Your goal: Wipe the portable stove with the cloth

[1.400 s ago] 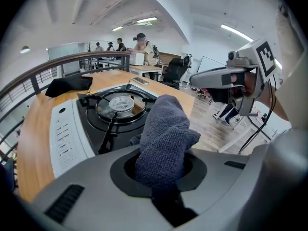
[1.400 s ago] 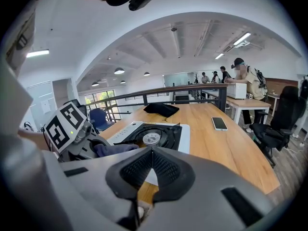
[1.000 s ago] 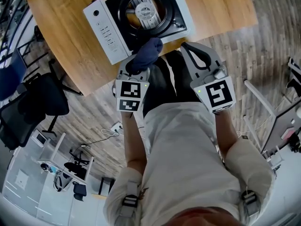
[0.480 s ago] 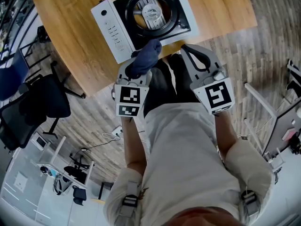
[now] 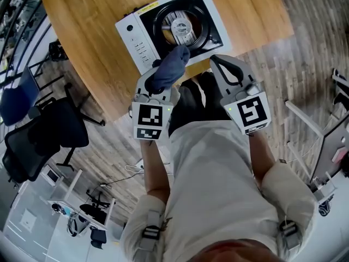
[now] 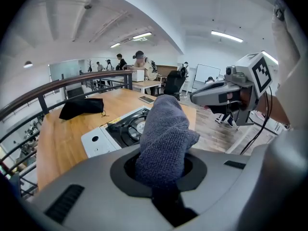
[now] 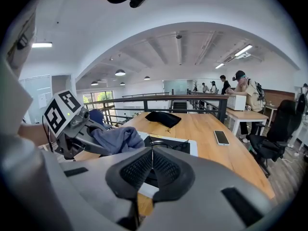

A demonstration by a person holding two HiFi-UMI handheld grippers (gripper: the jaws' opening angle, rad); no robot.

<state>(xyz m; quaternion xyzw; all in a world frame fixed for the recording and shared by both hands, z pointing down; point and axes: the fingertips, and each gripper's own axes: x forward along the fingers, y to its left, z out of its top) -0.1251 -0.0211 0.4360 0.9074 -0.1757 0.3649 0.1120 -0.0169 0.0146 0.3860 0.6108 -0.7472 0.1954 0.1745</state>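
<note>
The portable stove [image 5: 173, 27] is a white box with a black burner well, lying on the round wooden table [image 5: 98, 59]; the left gripper view shows the stove [image 6: 115, 131] beyond the jaws. My left gripper [image 5: 161, 72] is shut on a bunched blue-grey cloth [image 5: 169, 67] that sticks up out of the jaws [image 6: 166, 138], hovering at the stove's near edge. My right gripper [image 5: 222, 64] is shut with nothing in it, held off the table's edge to the right of the cloth [image 7: 115, 138].
A black pouch [image 7: 162, 118] and a phone [image 7: 221, 137] lie farther back on the table. Black chairs [image 5: 49, 127] stand left of the table. A railing [image 6: 57, 88] runs behind it. People stand at a far desk [image 7: 245, 114].
The stove and table have slid right and slightly down in the head view. Both grippers keep almost the same place, and the cloth stays clamped.
</note>
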